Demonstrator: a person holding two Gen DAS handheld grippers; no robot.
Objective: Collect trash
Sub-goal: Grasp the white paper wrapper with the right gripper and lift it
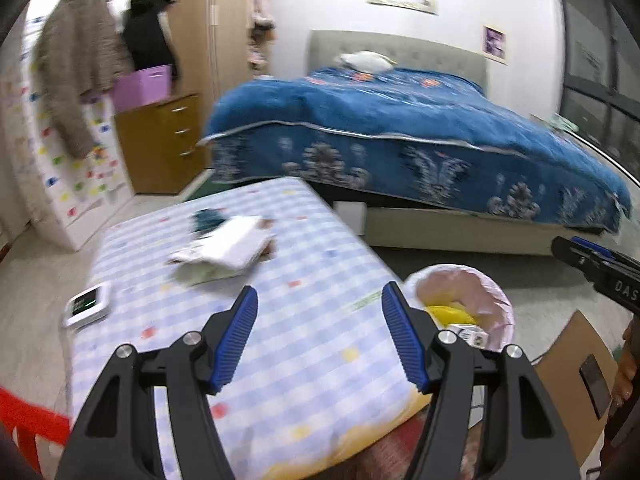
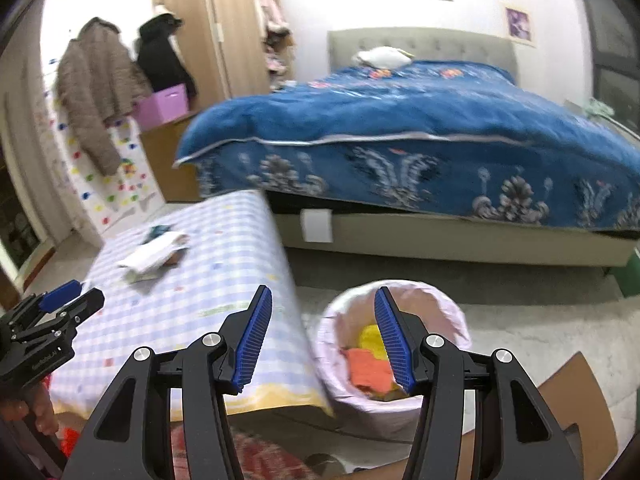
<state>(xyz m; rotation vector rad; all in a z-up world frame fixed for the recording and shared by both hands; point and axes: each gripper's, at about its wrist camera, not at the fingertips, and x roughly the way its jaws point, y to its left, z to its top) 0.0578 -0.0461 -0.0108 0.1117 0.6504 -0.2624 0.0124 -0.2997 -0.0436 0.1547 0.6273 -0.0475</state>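
Observation:
A pile of white paper and wrapper trash (image 1: 228, 246) lies on the checked tablecloth of a low table (image 1: 304, 344), toward its far side; it also shows in the right wrist view (image 2: 154, 254). A bin with a pink liner (image 2: 394, 356) stands on the floor to the right of the table, holding yellow and orange scraps; it also shows in the left wrist view (image 1: 466, 304). My left gripper (image 1: 320, 332) is open and empty above the table's near half. My right gripper (image 2: 323, 334) is open and empty, between the table edge and the bin.
A white device with a green screen (image 1: 88, 304) sits at the table's left edge. A bed with a blue quilt (image 1: 400, 132) stands behind. A wooden drawer unit (image 1: 160, 140) and hanging coats (image 1: 80, 64) stand at the left. Cardboard (image 2: 576, 412) lies on the floor at the right.

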